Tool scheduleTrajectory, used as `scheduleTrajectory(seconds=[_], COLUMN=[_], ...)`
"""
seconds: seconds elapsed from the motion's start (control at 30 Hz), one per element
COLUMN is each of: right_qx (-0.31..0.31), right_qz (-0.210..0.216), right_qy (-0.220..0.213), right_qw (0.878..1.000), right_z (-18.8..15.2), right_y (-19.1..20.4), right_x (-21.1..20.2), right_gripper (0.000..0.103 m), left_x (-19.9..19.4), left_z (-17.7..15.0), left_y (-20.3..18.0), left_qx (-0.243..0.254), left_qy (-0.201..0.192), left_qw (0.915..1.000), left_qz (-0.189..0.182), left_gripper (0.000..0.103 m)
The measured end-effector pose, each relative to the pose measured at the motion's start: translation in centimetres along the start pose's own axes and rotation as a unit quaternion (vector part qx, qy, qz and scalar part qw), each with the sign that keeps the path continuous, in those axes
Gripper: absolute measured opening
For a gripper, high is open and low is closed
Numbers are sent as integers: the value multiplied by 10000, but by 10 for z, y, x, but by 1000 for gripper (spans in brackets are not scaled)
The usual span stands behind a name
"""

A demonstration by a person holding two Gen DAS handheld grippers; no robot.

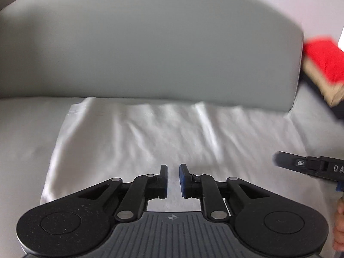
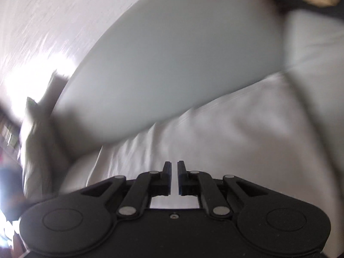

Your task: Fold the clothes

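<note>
White cloth (image 1: 150, 133) is being spread flat on the grey sofa (image 1: 150, 43). Left gripper (image 1: 173, 180) is being held slightly apart, empty; right gripper (image 2: 174, 177) nearly closed, nothing pinched.

Both hand-held grippers (image 1: 173, 180) (image 2: 174, 177) empty, near-closed

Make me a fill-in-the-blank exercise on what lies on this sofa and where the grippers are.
1. The garment spread on the sofa seat is ____ in colour.
2. Between the fingers of the left gripper there is ____.
3. In the left wrist view, the right gripper enters from the ____ edge.
4. The bright ____ cloth lies on a tan cushion past the backrest.

Missing words: white; nothing; right; red
</note>
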State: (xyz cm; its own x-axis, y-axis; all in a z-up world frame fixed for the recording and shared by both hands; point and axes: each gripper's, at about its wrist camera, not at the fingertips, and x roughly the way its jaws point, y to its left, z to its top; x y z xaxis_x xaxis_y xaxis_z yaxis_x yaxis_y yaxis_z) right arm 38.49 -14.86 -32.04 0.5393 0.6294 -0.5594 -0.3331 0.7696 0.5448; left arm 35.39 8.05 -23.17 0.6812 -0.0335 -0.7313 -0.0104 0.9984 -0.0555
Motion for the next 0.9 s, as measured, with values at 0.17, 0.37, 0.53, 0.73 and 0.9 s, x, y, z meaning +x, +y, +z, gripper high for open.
scheduleTrajectory(seconds=[0.17,0.37,0.53,0.73,0.9], right_qx=[-100,216,-81,433,566], right_qz=[-990,-2603,-2823,-1730,-1896], right_qy=[-828,-1506,-1224,-1333,-465], right_qw=[9916,9535,9515,9749,9791], right_z=[14,41,40,16,-13], right_y=[-23,-75,-61,-25,-23], right_x=[5,-25,-33,-64,-61], right_gripper=[0,0,0,13,4], left_x=[14,21,7,-27,-36], left_z=[8,15,16,-5,-34], left_y=[37,80,93,96,86], left_qx=[-684,-915,-1040,-1526,-1297], left_qy=[-559,-492,-284,-521,-84], left_qw=[9886,9646,9554,9769,9883], left_qz=[1220,2422,2750,1403,805], left_gripper=[11,10,9,8,5])
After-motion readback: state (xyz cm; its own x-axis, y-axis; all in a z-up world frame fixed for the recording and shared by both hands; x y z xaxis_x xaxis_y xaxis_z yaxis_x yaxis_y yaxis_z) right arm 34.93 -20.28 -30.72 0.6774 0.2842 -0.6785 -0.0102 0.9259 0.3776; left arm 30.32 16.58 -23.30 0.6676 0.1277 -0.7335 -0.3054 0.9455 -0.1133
